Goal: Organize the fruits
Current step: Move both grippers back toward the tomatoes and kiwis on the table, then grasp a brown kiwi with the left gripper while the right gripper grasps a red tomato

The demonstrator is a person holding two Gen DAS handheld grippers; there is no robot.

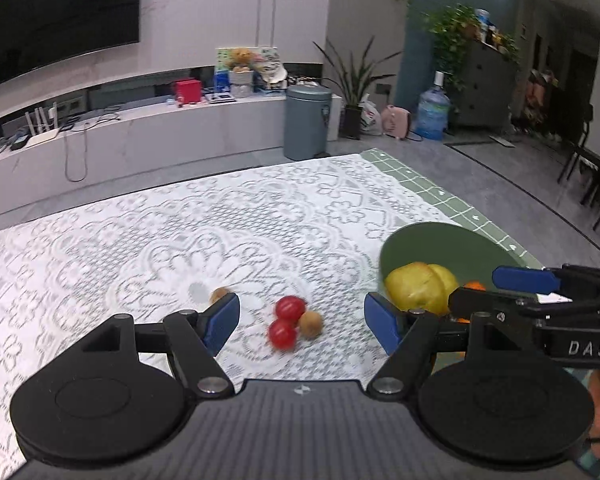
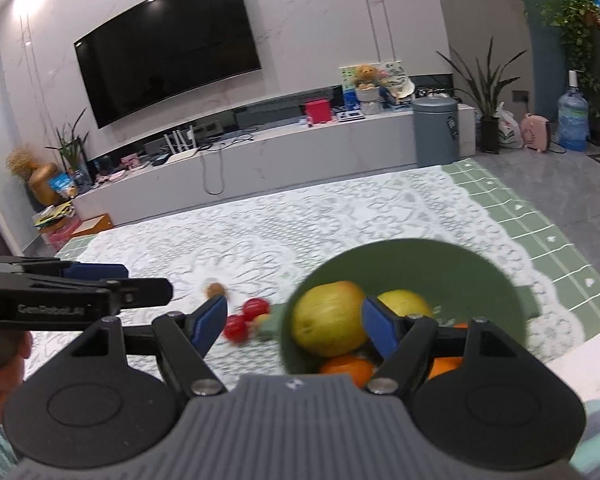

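Two red cherry tomatoes (image 1: 286, 320) and a small brown fruit (image 1: 311, 324) lie together on the lace tablecloth, between the open fingers of my left gripper (image 1: 302, 322). Another small brown fruit (image 1: 219, 294) lies by its left fingertip. A green bowl (image 1: 440, 244) at the right holds a yellow-green apple (image 1: 414, 286) and oranges. My right gripper (image 2: 292, 320) is open above the bowl's (image 2: 480, 280) near left rim, over the apple (image 2: 328, 318), a second yellow fruit (image 2: 406, 304) and the oranges (image 2: 346, 368). It holds nothing. The tomatoes (image 2: 246, 318) lie left of the bowl.
The white lace cloth (image 1: 180, 240) covers a green checked tablecloth (image 1: 432, 192). The right gripper (image 1: 532, 292) reaches in from the right in the left wrist view; the left gripper (image 2: 60, 292) shows at the left in the right wrist view. A grey bin (image 1: 306, 120) and TV bench stand beyond the table.
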